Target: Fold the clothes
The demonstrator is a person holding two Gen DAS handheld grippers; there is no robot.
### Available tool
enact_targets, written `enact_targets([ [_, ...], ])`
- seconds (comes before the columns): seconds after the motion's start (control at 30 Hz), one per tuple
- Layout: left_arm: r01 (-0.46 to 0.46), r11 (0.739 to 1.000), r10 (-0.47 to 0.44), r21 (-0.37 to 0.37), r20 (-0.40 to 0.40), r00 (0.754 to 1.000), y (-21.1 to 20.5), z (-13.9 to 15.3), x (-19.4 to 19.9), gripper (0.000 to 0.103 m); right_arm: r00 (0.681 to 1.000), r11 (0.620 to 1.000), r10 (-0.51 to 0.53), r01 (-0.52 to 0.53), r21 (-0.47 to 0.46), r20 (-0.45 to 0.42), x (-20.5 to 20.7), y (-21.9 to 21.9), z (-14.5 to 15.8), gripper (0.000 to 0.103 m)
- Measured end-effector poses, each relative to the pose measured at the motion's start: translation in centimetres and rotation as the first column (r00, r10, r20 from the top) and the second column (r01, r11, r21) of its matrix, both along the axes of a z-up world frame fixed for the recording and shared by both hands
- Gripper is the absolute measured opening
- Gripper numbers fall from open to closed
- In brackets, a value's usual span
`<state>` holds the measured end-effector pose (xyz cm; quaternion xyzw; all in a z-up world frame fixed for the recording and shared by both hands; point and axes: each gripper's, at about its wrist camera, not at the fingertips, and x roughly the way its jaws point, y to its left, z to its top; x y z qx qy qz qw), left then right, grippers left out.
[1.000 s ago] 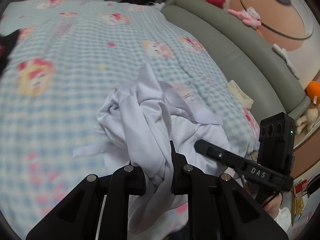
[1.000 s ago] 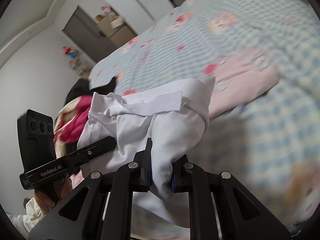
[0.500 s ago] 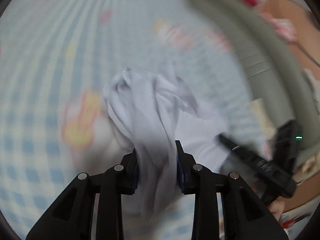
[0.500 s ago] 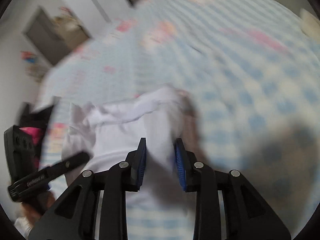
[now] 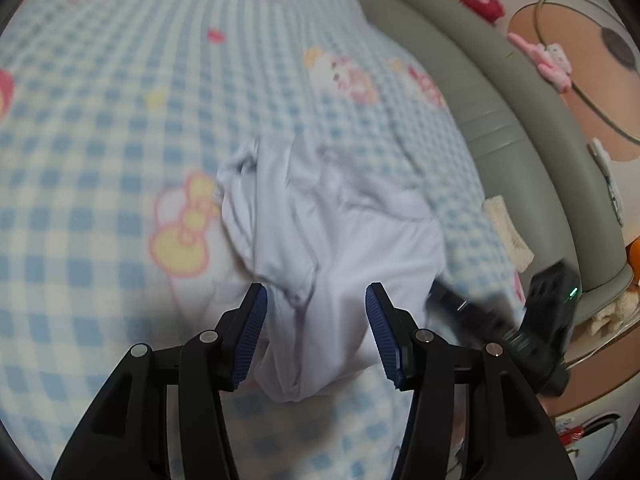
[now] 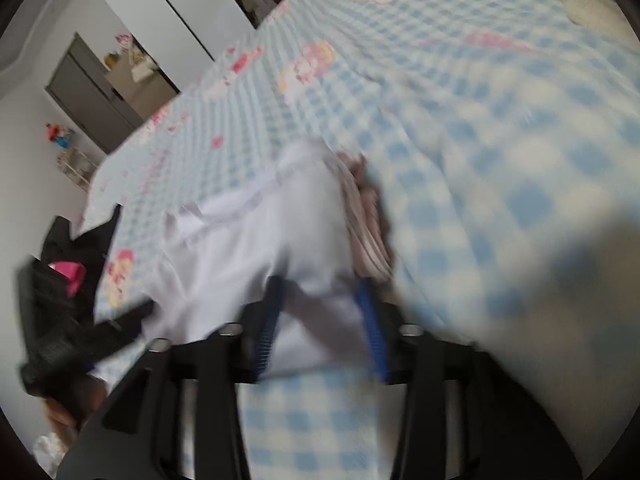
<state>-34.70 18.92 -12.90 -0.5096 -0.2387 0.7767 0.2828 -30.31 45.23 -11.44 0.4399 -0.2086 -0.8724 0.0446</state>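
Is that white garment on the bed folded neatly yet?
No. The white garment lies bunched and creased on the checked bedspread, with no flat, squared edges.

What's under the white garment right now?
The white garment lies on the blue checked bedspread; a pink folded fabric peeks from its edge. Anything else is covered.
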Motion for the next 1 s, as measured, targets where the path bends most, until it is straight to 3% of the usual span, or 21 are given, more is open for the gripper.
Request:
enact_targets([
  [0.07,0.008,1.0,-0.008,0.018,0.022,1.0,0.6,-0.9,-0.3,0.053,1.0,0.999,0.019,-0.018,0.041,-0.02,-0.8,-0.3,0.5,0.051],
  [0.17,0.015,0.999,-0.016,0.045,0.029,0.999,1.6,-1.5,-0.8,0.05,0.996,0.994,0.079,-0.081,0.075,0.033,-2.9,-0.5,0.3,0.053],
  [0.27,0.036,0.999,-0.036,0.04,-0.003,0.999,2.7,-1.0,-0.9,0.032,0.99,0.989,0.114,-0.121,0.08,0.087,-4.7,-0.7,0.0,0.053],
  [0.33,0.029,0.999,-0.028,0.021,-0.028,0.999,2.7,-0.3,-0.8,0.018,0.986,0.988,0.132,-0.14,0.071,0.106,-5.2,-0.8,0.0,0.037],
  [0.37,0.019,1.0,-0.018,0.022,-0.045,0.999,2.3,0.4,-0.8,0.017,0.986,0.988,0.14,-0.146,0.059,0.094,-5.2,-1.1,0.3,0.016],
  [0.4,0.014,0.999,-0.012,0.029,-0.065,0.998,1.9,1.2,-0.7,0.017,0.986,0.987,0.148,-0.152,0.046,0.081,-5.1,-1.5,0.6,0.014],
  [0.53,0.018,1.0,-0.018,0.001,-0.192,0.981,0.5,6.9,0.2,0.016,0.974,0.972,0.223,-0.218,0.091,-0.05,-2.9,-4.2,4.6,0.012],
  [0.6,0.021,1.0,-0.022,-0.007,-0.283,0.959,-0.1,10.8,1.3,0.016,0.951,0.964,0.267,-0.26,0.061,-0.158,-1.9,-5.6,7.4,0.012],
  [0.7,0.016,1.0,-0.014,0.001,-0.383,0.923,-1.4,15.4,2.7,0.016,0.892,0.945,0.299,-0.325,-0.021,-0.339,-0.1,-6.5,10.8,0.012],
  [0.77,0.016,1.0,-0.006,0.019,-0.413,0.911,-2.2,17.1,3.1,0.016,0.875,0.941,0.284,-0.333,-0.062,-0.391,0.1,-6.3,11.7,0.012],
  [0.83,0.037,0.999,-0.017,0.039,-0.406,0.914,-2.3,16.7,2.6,0.016,0.875,0.943,0.258,-0.321,-0.092,-0.41,0.2,-5.8,12.0,0.012],
  [0.87,0.048,0.998,-0.029,0.044,-0.365,0.931,-1.9,15.1,2.0,0.016,0.886,0.95,0.247,-0.301,-0.079,-0.393,0.0,-5.5,11.6,0.012],
  [0.93,0.068,0.996,-0.054,0.053,-0.237,0.97,-1.0,11.0,0.6,0.017,0.91,0.962,0.234,-0.267,-0.053,-0.342,-0.2,-4.5,10.3,0.012],
  [1.0,0.08,0.997,-0.079,0.017,-0.079,0.994,-0.3,6.1,0.4,0.017,0.954,0.975,0.206,-0.218,-0.033,-0.217,-0.3,-3.3,7.1,0.013],
])
